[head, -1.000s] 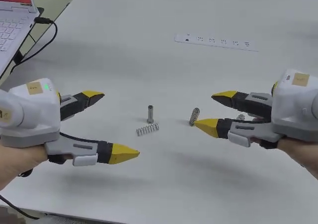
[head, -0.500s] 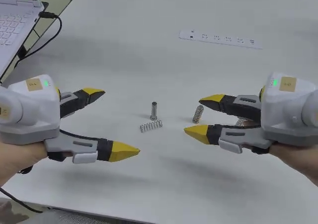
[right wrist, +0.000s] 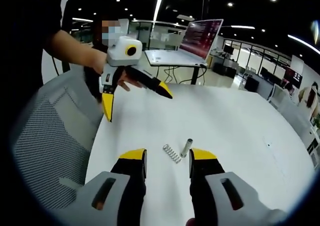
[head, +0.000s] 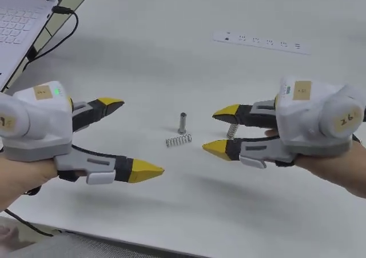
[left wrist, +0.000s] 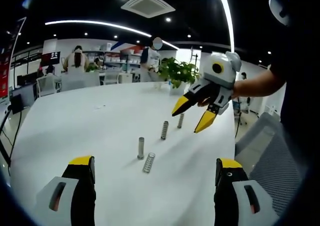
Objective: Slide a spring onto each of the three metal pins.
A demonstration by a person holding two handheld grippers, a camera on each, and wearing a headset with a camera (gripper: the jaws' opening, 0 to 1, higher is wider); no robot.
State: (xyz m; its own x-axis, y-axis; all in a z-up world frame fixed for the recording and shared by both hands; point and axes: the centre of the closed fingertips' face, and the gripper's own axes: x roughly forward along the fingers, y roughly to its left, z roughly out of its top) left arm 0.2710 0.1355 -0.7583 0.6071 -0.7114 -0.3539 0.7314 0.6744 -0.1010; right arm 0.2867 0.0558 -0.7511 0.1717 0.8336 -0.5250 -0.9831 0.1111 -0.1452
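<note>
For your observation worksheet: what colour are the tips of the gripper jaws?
Yellow, on both the left gripper and right gripper; clearest in the head view.

Shiny metal pin (head: 182, 122), matt white tabletop (head: 171, 52)

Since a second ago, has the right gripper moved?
Yes. Against the bare upright pin, the right gripper has come leftward, closer to it; its tips now reach past the spring-covered pin.
</note>
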